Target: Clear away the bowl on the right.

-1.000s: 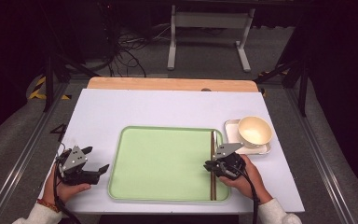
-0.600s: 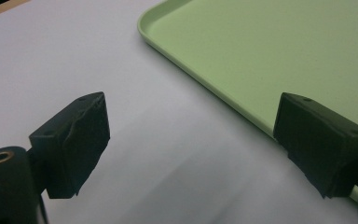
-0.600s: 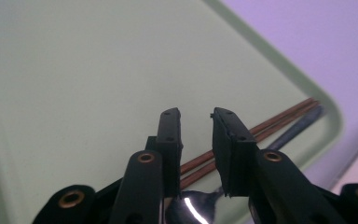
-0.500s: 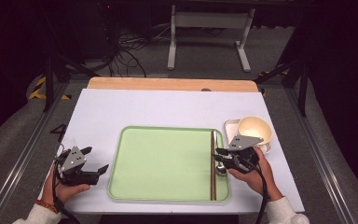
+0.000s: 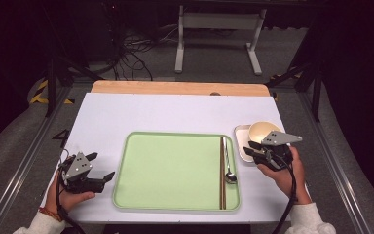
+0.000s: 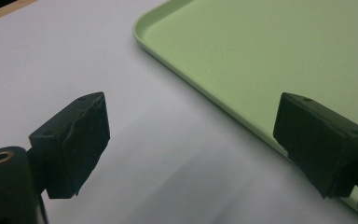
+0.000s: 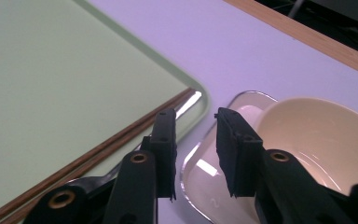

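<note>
Here the right gripper (image 5: pixel 256 149) hovers over the near edge of the square white dish (image 5: pixel 244 144) holding a cream bowl (image 5: pixel 262 130); its jaws have just been opening, nothing between them. The left gripper (image 5: pixel 101 166) rests wide open, empty, beside the green tray (image 5: pixel 175 168).

left tongs (image 5: pixel 100 167): jaws wide, empty | right tongs (image 5: pixel 251 148): jaws just opening, seemingly empty

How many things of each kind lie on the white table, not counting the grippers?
Green tray: 1
Wooden chopsticks: 1 pair
Metal spoon: 1
White plate: 1
Cream bowl: 1
Total: 5
</note>
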A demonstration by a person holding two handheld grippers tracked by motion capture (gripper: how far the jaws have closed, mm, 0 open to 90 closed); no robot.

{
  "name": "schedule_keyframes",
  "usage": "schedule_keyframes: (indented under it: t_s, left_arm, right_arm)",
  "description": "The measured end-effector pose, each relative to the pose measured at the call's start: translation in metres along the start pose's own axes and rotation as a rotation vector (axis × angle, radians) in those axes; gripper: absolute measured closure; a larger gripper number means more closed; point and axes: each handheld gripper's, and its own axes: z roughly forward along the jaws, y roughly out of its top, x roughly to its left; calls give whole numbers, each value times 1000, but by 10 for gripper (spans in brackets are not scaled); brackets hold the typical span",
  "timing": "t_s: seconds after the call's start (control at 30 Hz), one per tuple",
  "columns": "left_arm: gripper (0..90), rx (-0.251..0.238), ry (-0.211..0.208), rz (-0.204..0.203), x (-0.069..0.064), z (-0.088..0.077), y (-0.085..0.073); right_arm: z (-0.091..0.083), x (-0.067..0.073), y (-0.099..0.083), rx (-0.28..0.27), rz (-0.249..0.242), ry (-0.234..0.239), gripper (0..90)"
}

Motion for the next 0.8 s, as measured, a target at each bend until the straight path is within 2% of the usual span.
schedule_keyframes:
  t_s: [0.1, 0.4, 0.5, 0.6, 0.67, 0.73, 0.8]
  left_arm:
    - [115, 0, 1, 3, 0, 0, 0]
    - [115, 4, -6, 4, 0, 1, 0]
    - [113, 5, -6, 4, 0, 1, 0]
    - [112, 11, -8, 1, -1, 2, 0]
    - [112, 14, -11, 4, -1, 3, 1]
    - [111, 17, -12, 3, -1, 3, 0]
    - [111, 18, -12, 4, -1, 3, 0]
  right_arm:
    - [1, -9, -4, 9, 20, -32, 674]
    - [11, -20, -7, 48, 39, -50, 606]
    - [15, -23, -7, 82, 43, -23, 550]
    - [18, -27, -7, 102, 54, -47, 477]
    - [20, -29, -7, 122, 62, -40, 423]
    - [23, -32, -8, 141, 64, -55, 343]
    - [26, -34, -9, 156, 69, -56, 310]
